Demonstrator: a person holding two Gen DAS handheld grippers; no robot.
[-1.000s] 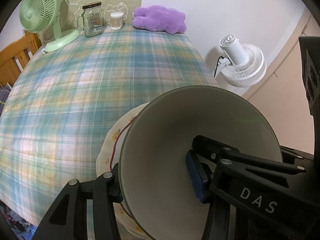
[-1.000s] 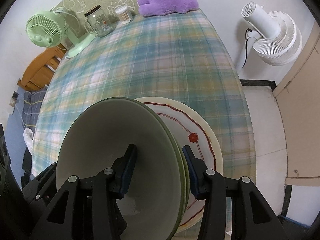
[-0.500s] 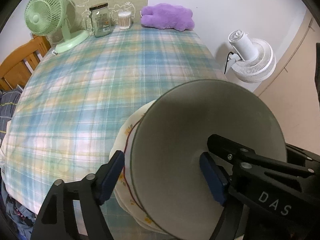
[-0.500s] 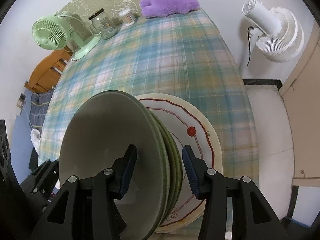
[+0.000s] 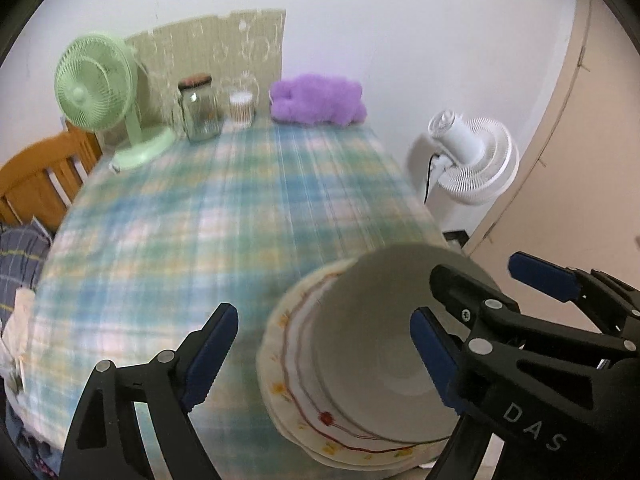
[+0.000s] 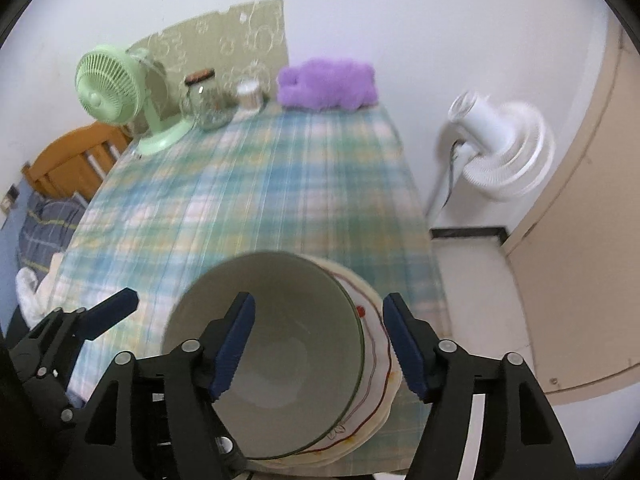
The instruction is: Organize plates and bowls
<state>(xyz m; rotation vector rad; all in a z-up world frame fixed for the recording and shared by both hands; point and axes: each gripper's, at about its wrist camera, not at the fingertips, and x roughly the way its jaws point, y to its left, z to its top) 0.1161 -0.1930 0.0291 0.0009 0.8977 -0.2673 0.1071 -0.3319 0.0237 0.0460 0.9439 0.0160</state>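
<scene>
A pale green bowl point(image 5: 376, 344) sits on a stack of cream plates with a red wavy line point(image 5: 296, 384) at the near edge of the plaid table. My left gripper point(image 5: 324, 348) is open, its fingers standing apart on either side of the bowl's left rim, touching nothing. In the right wrist view the bowl point(image 6: 272, 344) and plates point(image 6: 380, 364) lie between the fingers of my right gripper point(image 6: 320, 344), which is open and raised above them. The left gripper's finger point(image 6: 108, 312) shows at the left there.
At the far end of the plaid tablecloth point(image 5: 224, 208) stand a green fan point(image 5: 96, 92), a glass jar point(image 5: 200, 108), a small cotton swab tub point(image 5: 242, 108) and a purple plush point(image 5: 318, 100). A white fan point(image 5: 472, 156) stands on the floor right. A wooden chair point(image 5: 36, 184) is left.
Both grippers opened and pulled back and up from the bowl and plates. The bowl now rests on the plate stack by itself.
</scene>
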